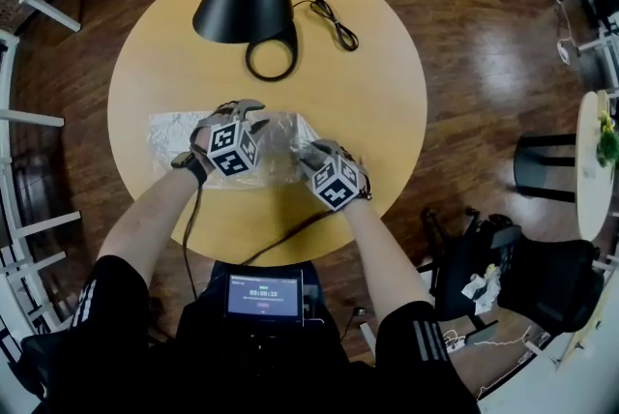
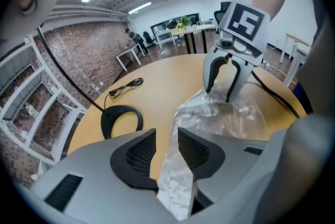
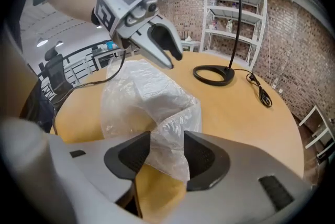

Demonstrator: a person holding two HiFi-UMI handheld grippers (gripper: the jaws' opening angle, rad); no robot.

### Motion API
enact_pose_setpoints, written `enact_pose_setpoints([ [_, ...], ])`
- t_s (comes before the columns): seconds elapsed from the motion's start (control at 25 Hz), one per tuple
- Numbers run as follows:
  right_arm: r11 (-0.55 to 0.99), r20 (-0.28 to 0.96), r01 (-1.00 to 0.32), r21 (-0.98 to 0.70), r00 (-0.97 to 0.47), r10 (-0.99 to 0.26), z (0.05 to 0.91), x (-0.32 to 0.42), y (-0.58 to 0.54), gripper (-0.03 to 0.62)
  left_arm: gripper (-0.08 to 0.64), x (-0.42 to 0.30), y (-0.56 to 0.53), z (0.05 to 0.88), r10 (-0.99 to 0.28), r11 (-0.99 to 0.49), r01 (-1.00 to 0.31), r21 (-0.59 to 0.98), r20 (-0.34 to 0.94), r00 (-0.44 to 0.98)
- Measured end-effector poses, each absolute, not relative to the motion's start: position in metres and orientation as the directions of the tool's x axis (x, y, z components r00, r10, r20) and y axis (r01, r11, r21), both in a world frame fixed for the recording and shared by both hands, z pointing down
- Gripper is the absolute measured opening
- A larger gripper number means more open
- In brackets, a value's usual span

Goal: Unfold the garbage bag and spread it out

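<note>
thin clear garbage bag (image 1: 170, 134), just nearside of the lamp base (image 1: 272, 60), looks light, limp and slippery, so best pinched at its edges. left gripper (image 2: 166, 147) and right gripper (image 3: 166, 154) jaws stand apart, film loose between.

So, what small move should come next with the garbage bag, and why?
Probably close the right gripper on the garbage bag: crumpled film stands loosely between its parted jaws, the left gripper is open too, and the bag lies bunched.
</note>
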State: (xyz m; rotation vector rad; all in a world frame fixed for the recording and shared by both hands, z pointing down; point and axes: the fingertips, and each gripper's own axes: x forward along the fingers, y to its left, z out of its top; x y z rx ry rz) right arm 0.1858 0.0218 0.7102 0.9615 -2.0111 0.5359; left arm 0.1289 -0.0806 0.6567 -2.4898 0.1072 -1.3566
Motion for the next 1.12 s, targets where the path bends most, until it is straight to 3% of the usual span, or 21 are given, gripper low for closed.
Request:
enact_pose_setpoints([
  [0.16, 0.629, 0.799, -0.777, 0.007, -0.374, -0.471, 0.691, 0.185, 0.026, 0.229, 0.138, 0.044, -0.083, 0.657, -0.266, -0.95, 0.012, -0.312, 0.83, 0.491],
  [0.6, 0.625, 0.786, -0.78, -0.007, -0.391, -0.479, 0.667, 0.155, 0.027, 0.229, 0.138, -0.139, -0.067, 0.679, -0.322, -0.903, -0.389, -0.184, 0.889, 0.326],
  [1.0, 0.667, 0.914, -0.744, -0.038, -0.297, -0.278, 0.727, 0.143, 0.064, 0.235, 0.156, -0.202, -0.042, 0.724, -0.186, -0.895, -0.44, -0.073, 0.957, 0.221],
  [1.12, 0.663, 0.923, -0.748, -0.031, -0.276, -0.268, 0.732, 0.144, 0.067, 0.238, 0.16, -0.205, -0.039, 0.729, -0.17, -0.896, -0.442, -0.049, 0.956, 0.238],
])
